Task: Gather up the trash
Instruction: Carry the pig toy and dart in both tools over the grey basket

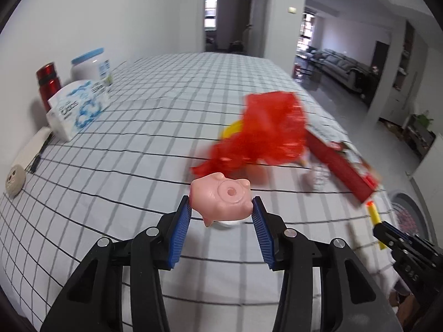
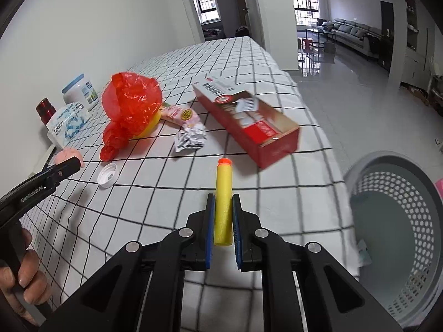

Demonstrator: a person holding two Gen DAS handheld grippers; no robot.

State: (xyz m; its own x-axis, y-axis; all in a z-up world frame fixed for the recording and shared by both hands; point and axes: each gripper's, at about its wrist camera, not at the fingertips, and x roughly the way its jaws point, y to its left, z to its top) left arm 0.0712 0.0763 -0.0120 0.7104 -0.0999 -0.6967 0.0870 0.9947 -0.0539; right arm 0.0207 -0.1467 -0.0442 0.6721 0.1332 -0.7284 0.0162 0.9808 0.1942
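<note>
Two tools grip: left tool (image 1: 221, 207) clamps a smooth pink pig toy (image 1: 220, 196), right tool (image 2: 223, 215) a yellow foam dart (image 2: 223, 204).

My workplace: a lived-in home

I look past a table under a checked cloth (image 2: 249, 63) to a grey sofa (image 2: 357, 34) in an open lounge; barred windows (image 2: 206, 5) light glossy floor tiles (image 2: 346, 102); household jars stand by the white wall (image 2: 97, 27).

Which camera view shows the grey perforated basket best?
The right wrist view: the grey basket shows its rim, holed wall and inside, beside the table edge. The left wrist view catches only a blurred sliver of it at the right, behind the right gripper.
</note>
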